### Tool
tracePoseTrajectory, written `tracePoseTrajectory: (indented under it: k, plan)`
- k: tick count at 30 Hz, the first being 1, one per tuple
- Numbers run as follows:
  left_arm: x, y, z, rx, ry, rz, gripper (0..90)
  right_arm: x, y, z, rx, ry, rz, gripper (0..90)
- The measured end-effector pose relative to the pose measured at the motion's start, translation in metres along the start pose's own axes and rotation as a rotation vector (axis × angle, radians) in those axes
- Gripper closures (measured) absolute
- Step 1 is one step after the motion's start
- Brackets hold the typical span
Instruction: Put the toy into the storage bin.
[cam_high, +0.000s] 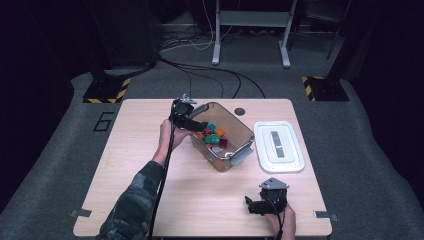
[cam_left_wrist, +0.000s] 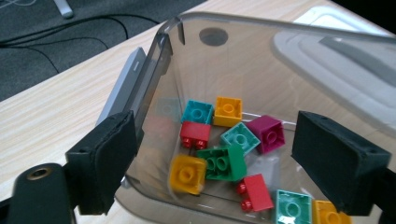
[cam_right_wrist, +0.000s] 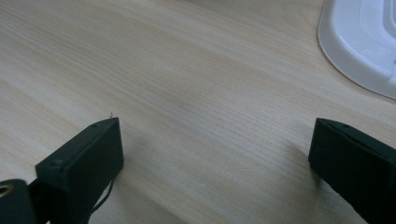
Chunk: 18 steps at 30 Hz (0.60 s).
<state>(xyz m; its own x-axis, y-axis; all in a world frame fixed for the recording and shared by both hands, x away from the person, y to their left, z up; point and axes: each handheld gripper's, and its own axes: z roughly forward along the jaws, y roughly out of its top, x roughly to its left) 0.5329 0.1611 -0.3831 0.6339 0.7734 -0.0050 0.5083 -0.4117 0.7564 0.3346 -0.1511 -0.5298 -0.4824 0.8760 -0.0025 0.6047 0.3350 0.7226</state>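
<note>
The left gripper (cam_left_wrist: 212, 158) is held with jaws spread wide over the clear bin (cam_left_wrist: 161, 60) — nothing is gripped; coloured bricks (cam_left_wrist: 219, 161) lie loose below. The right gripper (cam_right_wrist: 212, 163) is likewise wide open, empty — the white lid (cam_right_wrist: 359, 42) lies beyond.

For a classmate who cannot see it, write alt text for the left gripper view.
Two black fingers stand open over a clear bin of toy bricks: red, green, yellow, teal, magenta. The bin sits on a wooden table, with a white lid behind it.
</note>
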Motion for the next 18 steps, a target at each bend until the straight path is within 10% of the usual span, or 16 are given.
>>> tracePoseTrajectory:
  k: [18]
  plan:
    - [-0.007, -0.065, -0.069, -0.081, 0.038, 0.018, 4.1, 0.0, 0.0, 0.0, 0.001, 0.002, -0.003, 2.1]
